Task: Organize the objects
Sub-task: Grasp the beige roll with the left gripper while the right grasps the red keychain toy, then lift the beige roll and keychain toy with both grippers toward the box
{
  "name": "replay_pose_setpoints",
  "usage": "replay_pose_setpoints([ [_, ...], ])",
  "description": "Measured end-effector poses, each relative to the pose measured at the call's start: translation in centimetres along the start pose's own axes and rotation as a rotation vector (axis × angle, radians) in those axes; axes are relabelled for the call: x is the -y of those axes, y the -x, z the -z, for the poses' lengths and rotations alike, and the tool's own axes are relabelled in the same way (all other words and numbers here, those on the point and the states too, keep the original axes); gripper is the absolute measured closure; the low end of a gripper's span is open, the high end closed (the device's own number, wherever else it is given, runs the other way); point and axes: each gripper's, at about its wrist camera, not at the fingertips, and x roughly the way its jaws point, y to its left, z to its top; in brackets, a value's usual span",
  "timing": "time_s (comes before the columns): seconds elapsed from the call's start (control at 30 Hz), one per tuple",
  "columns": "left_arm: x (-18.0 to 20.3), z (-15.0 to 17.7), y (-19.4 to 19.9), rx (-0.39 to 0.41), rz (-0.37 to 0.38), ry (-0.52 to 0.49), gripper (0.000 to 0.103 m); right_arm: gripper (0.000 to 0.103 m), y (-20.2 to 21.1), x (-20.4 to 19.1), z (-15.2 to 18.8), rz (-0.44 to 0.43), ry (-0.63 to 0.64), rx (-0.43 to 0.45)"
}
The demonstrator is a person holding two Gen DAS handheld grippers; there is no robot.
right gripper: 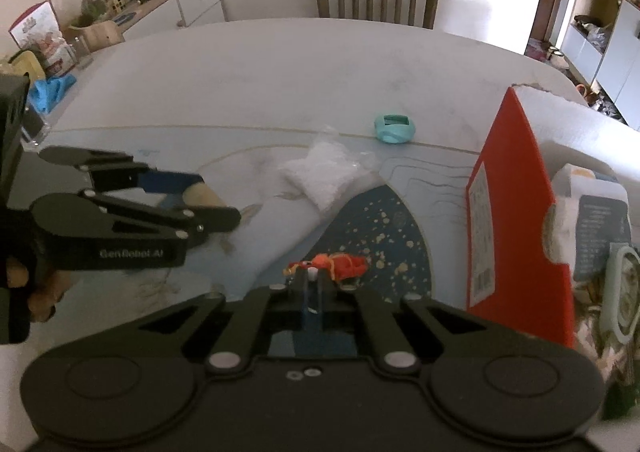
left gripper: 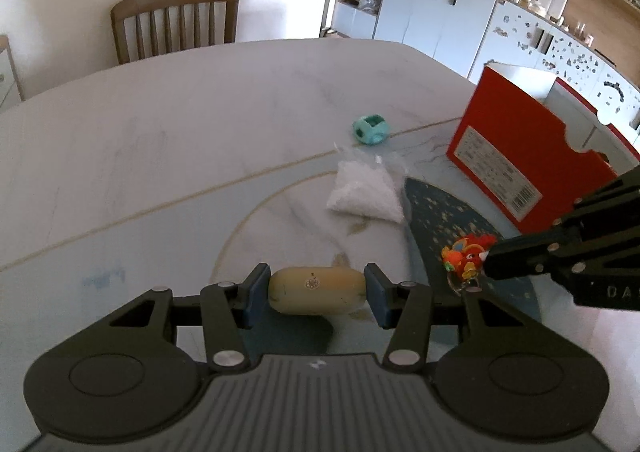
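Dining-room tabletop [left gripper: 160, 139], pale marble pattern with a dark blue speckled patch, wooden chair [left gripper: 176, 19] behind it. Tan oblong capsule-shaped case [left gripper: 316, 290] is clamped end to end between the blue pads of the left hand-held gripper [left gripper: 316, 292], narrow opening, apparently lifted just clear of the surface. Small red-orange charm [right gripper: 332, 266] on a clear loop is pinched at the tip of the right hand-held gripper [right gripper: 311, 280], jaws fully closed on it, over the blue patch. Red cardboard box [left gripper: 516, 155], open-topped, stands just right of both; some packets are seen inside it in the right wrist view. Progress judged early to middle: a few things boxed, two items in hand but not yet placed. Left on the tabletop: white bag of granules [left gripper: 366, 191] near centre, teal plastic holder [left gripper: 370, 129] beyond it, both well apart from the box. Likely destination for everything is judged to be the box.
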Motion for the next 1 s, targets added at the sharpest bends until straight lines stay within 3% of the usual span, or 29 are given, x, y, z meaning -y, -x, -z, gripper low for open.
replay_pose_setpoints([
  [0.37, 2.1, 1.1, 4.7, 0.007, 0.01, 0.064, 0.052, 0.102, 4.9, -0.5, 1.4, -0.043, -0.013, 0.042],
  [0.93, 9.3, -1.2, 9.7, 0.052, 0.012, -0.026, 0.052, 0.103, 12.2, 2.3, 2.6, -0.063, -0.036, 0.129],
  [1.0, 9.7, -1.1, 9.7, 0.051, 0.01, -0.011, 0.052, 0.095, 11.6, 2.6, 3.1, -0.076, -0.038, 0.095],
])
